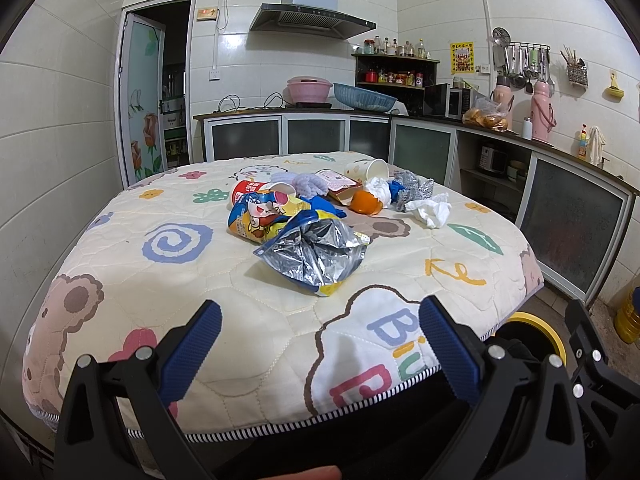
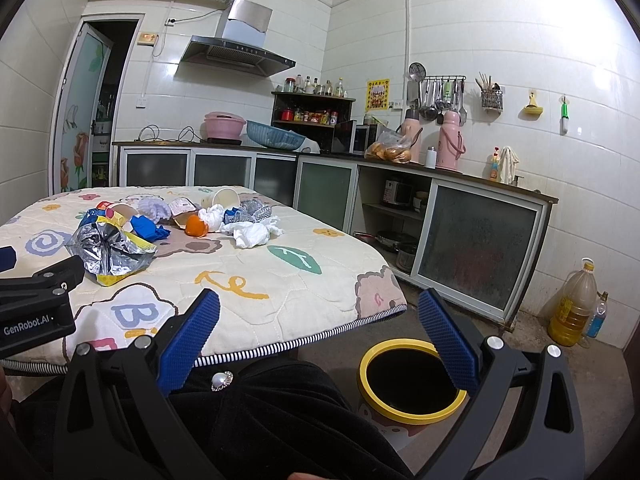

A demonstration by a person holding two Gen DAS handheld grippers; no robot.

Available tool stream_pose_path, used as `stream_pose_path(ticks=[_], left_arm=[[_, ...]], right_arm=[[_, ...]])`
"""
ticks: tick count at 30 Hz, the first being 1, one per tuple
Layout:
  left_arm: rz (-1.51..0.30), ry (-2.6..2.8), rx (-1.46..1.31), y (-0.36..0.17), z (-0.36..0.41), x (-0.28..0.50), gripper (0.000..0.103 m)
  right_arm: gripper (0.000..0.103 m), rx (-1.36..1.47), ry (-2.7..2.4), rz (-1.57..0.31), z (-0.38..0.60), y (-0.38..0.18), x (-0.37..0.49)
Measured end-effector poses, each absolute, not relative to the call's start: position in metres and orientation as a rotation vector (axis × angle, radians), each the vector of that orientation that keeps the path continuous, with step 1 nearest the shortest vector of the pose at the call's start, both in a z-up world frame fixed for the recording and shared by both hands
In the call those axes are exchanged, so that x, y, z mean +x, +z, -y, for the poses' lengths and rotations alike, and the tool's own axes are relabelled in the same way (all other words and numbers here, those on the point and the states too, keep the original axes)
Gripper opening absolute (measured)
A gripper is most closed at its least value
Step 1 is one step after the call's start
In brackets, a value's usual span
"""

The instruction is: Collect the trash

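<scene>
A heap of trash lies mid-table on a quilted cartoon cover (image 1: 248, 312): a crumpled silver foil snack bag (image 1: 314, 252) nearest, a colourful snack wrapper (image 1: 260, 216), orange peel (image 1: 366, 203), white tissue (image 1: 434, 210), a paper cup (image 1: 370, 170). My left gripper (image 1: 318, 344) is open and empty over the near table edge, short of the foil bag. My right gripper (image 2: 318, 344) is open and empty off the table's right side, above a yellow-rimmed trash bin (image 2: 410, 380) on the floor. The foil bag (image 2: 110, 254) and tissue (image 2: 252, 234) also show in the right wrist view.
The bin's rim (image 1: 536, 326) shows below the table's right edge. Kitchen counters with cabinets (image 2: 480, 248) run along the back and right walls. An oil bottle (image 2: 572, 304) stands on the floor by the wall. The person's dark clothing (image 2: 280, 420) is below the right gripper.
</scene>
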State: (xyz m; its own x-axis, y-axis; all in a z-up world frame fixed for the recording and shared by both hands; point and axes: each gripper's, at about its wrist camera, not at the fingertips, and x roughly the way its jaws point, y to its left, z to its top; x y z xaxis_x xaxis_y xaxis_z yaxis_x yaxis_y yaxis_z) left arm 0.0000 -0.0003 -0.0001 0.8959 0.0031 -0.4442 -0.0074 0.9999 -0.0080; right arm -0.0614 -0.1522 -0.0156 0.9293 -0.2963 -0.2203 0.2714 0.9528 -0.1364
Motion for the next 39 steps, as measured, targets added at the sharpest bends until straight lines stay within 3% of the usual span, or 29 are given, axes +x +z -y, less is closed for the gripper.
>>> stream_pose_path(ticks=[17, 26, 39], left_arm=[[-0.466, 0.019, -0.017, 0.000, -0.002, 0.002, 0.095], [-0.448, 0.038, -0.051, 0.008, -0.024, 0.014, 0.095], [-0.428, 0.027, -0.008, 0.027, -0.042, 0.038, 0.095]], right_arm=[[0.095, -0.089, -0.304, -0.246, 0.155, -0.014, -0.061], [0.095, 0.082, -0.265, -0.432, 0.196, -0.015, -0.028], [0.095, 0.151, -0.045, -0.541, 0.217, -0.011, 0.019]])
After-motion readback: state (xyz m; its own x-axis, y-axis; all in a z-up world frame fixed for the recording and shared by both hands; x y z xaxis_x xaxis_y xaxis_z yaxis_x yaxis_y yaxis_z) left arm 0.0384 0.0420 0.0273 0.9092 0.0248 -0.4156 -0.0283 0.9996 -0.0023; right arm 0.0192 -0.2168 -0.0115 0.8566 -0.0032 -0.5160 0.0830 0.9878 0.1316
